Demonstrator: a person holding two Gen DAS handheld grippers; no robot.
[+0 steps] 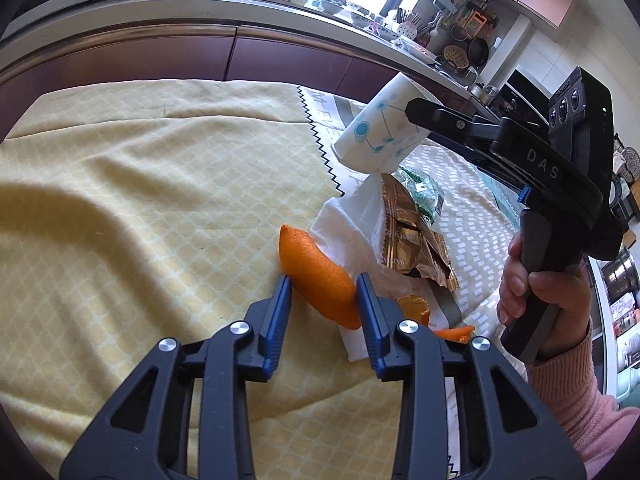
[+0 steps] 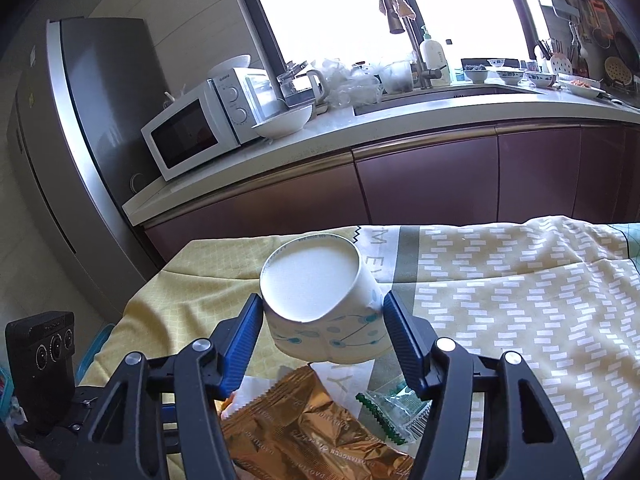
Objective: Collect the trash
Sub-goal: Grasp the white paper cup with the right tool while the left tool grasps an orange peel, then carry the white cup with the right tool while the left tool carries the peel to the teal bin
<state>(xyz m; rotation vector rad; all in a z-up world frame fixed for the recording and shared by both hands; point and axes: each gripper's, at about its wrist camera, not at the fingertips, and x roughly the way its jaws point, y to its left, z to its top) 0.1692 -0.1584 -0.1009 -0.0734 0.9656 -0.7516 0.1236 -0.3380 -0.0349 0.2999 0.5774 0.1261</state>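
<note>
Landmark: the paper cup, white with blue dots and lines, lifted clear of the cloth-covered bench.
Right tool: its blue pads sit against the cup's two sides and pinch it; the cup is tipped so its flat base faces the right wrist camera.
Right hand: wrapped round the black handle, below and to the right of the cup in the left wrist view; pink sleeve at the wrist.
Orange peel: the large curved piece lies on the bench below and left of the cup, its near end between the left tool's pads.
Left tool: partly spread; the left pad touches the peel's edge, while contact at the right pad cannot be told.
White tissue: spread on the cloth directly under the cup, beside the peel.
Gold wrapper: crumpled foil, under the cup, partly on the tissue.
Green wrapper: clear with green zigzag edge, under the cup and right of the gold one.
Small peel scraps: just right of the left tool's right finger.
</note>
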